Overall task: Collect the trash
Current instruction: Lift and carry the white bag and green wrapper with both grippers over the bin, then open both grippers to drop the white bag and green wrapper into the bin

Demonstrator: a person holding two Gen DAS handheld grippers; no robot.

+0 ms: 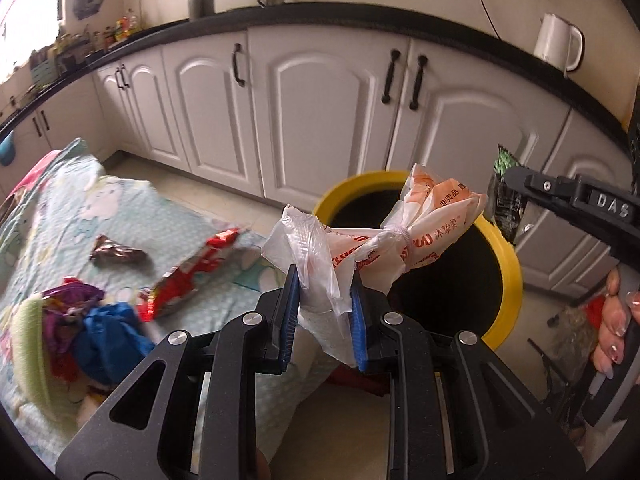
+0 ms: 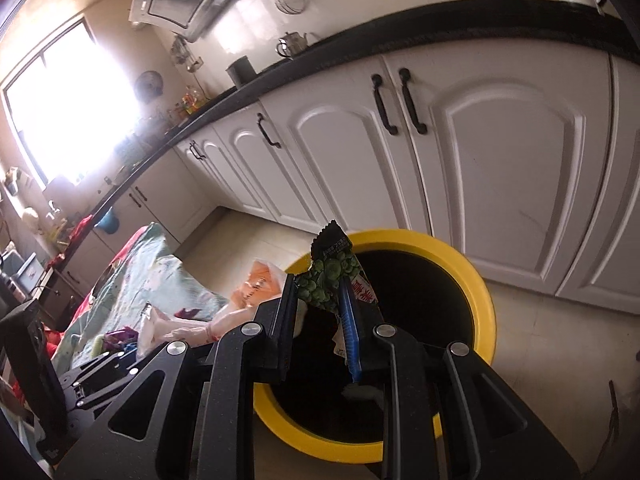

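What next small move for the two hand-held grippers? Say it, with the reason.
Probably open both over the yellow-rimmed bin. The left hand-held gripper pinches a tied plastic bag hanging at the rim; the right hand-held gripper holds a green snack wrapper above the opening.

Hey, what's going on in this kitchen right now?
A person is clearing trash with a handheld gripper in each hand. The left gripper is shut on a knotted plastic bag, the right gripper on a green snack wrapper. Both hang at the yellow bin, not yet dropped. A red wrapper and other scraps lie on the patterned cloth.
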